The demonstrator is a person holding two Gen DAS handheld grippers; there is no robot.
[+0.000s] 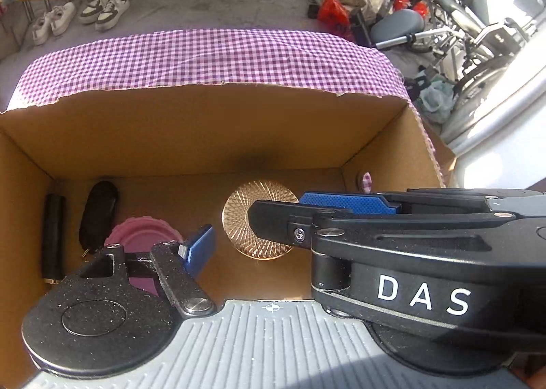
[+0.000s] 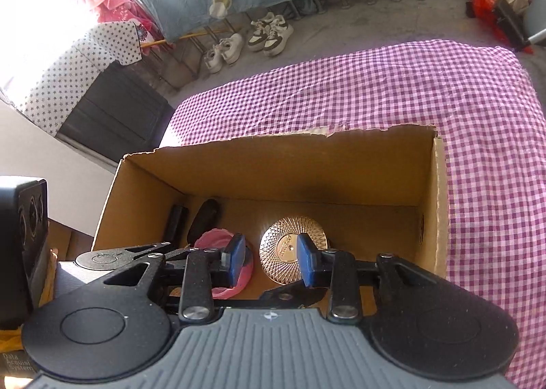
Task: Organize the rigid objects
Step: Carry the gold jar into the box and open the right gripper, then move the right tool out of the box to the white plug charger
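The right gripper hangs over the open brown cardboard box, its two blue-padded fingers set a moderate gap apart with nothing between them. In the left wrist view only one blue pad of the left gripper shows clearly; the black body of the right gripper crosses in front, so I cannot tell how wide the left jaws stand or whether they hold anything.

Four things lie on the box floor. One round copper-coloured metal disc with an engraved radiating pattern lies flat near the middle, below the right gripper's fingers. One pink ridged round lid lies to its left. One black oval pouch lies with its long axis running from near side toward the far wall, leaning slightly right. One black cylinder lies alongside the left wall, its long axis also running near to far.

The box sits on a purple-and-white checked cloth. Two pairs of white sneakers stand on the floor beyond.
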